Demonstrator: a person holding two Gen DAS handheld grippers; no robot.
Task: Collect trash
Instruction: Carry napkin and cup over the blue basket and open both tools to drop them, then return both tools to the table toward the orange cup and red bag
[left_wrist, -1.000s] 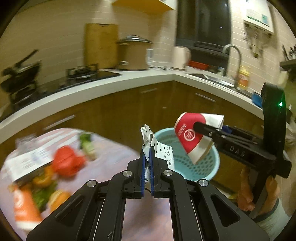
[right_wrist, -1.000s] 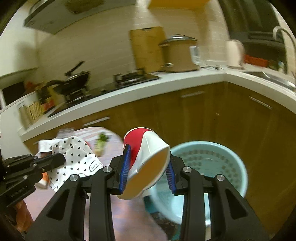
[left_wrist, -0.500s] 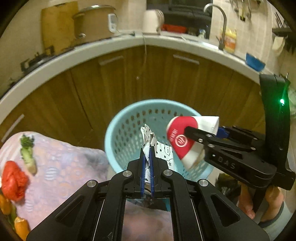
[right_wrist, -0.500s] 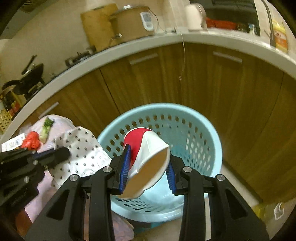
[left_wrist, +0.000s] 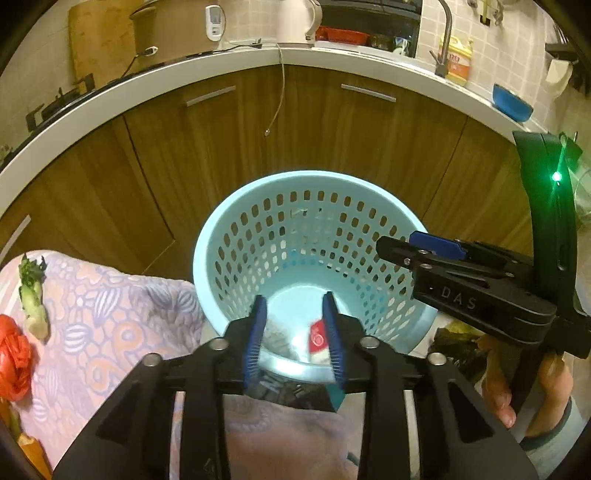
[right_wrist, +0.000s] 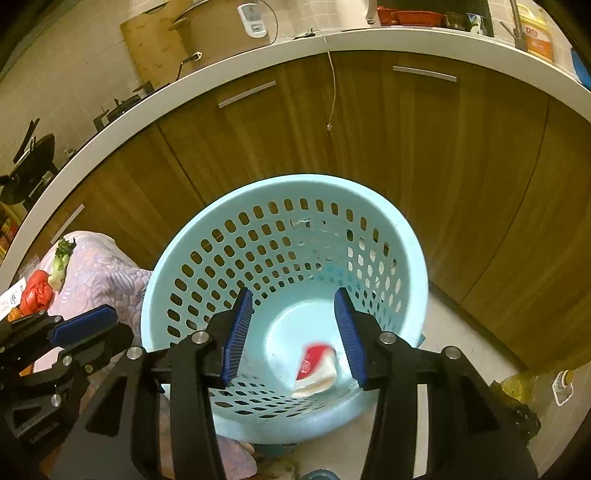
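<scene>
A floral tablecloth (left_wrist: 110, 314) edges the scene at left; the left gripper (left_wrist: 294, 334) and right gripper (right_wrist: 293, 328) hang over the pale blue perforated basket (right_wrist: 177, 258), jaws spread and gripping nothing, a red-and-white paper cup (right_wrist: 316, 365) lying on its floor.

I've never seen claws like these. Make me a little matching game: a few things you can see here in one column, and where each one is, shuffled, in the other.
Things:
1. red and white paper cup
2. blue bowl
3. green vegetable stalk
4. left claw

Places or states:
A. on the white countertop
B. open, above the basket's near rim
C. lying on the basket's bottom
D. on the patterned tablecloth

The basket is the light blue laundry-style basket.

Pairs: 1-C, 2-A, 3-D, 4-B
</scene>
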